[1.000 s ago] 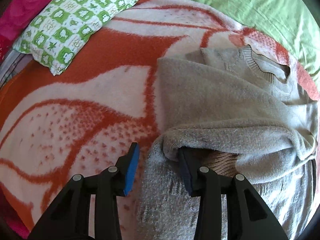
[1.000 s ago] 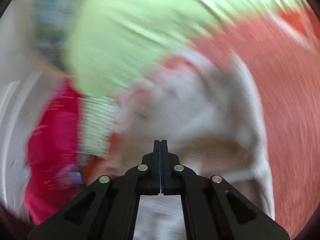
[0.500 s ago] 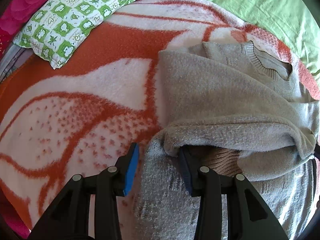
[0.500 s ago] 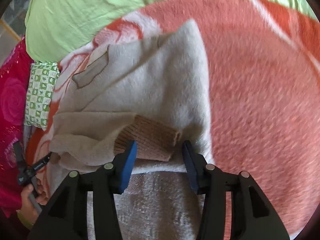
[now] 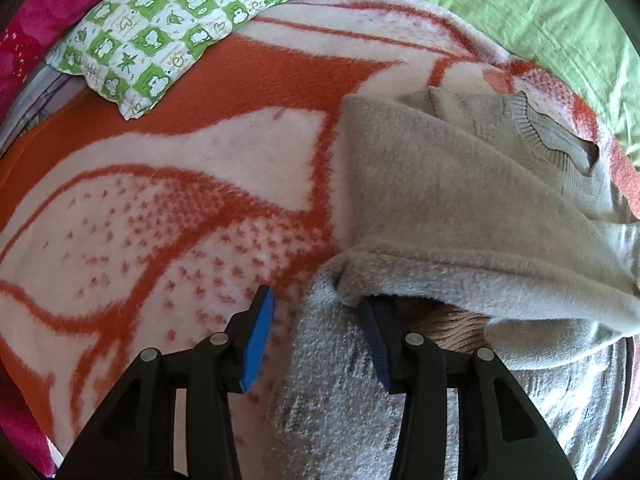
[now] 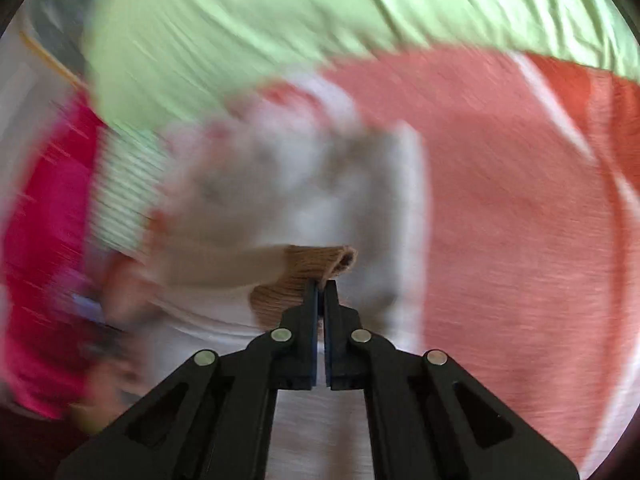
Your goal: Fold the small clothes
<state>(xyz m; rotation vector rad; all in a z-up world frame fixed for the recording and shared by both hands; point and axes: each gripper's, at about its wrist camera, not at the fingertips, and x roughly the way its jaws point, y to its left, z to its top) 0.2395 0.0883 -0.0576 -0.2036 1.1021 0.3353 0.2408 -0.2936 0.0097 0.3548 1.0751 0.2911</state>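
Note:
A small grey sweater (image 5: 460, 200) lies on an orange and white blanket (image 5: 180, 200), partly folded, with a sleeve laid across its body. My left gripper (image 5: 316, 320) is open at the sweater's left edge; its right finger sits under the folded sleeve. The sleeve's brown ribbed cuff (image 5: 456, 328) shows beside that finger. In the blurred right wrist view my right gripper (image 6: 321, 288) is shut on the brown cuff (image 6: 316, 268) and holds it over the grey sweater (image 6: 280, 184).
A green and white patterned pillow (image 5: 172, 28) lies at the far left. A green sheet (image 5: 520, 12) covers the far side and shows in the right wrist view (image 6: 320, 28). Pink fabric (image 5: 36, 12) is at the left edge.
My right gripper, open around the cuff half a second ago, has shut on it and is moving fast, blurring the view. The left gripper has stayed open in place.

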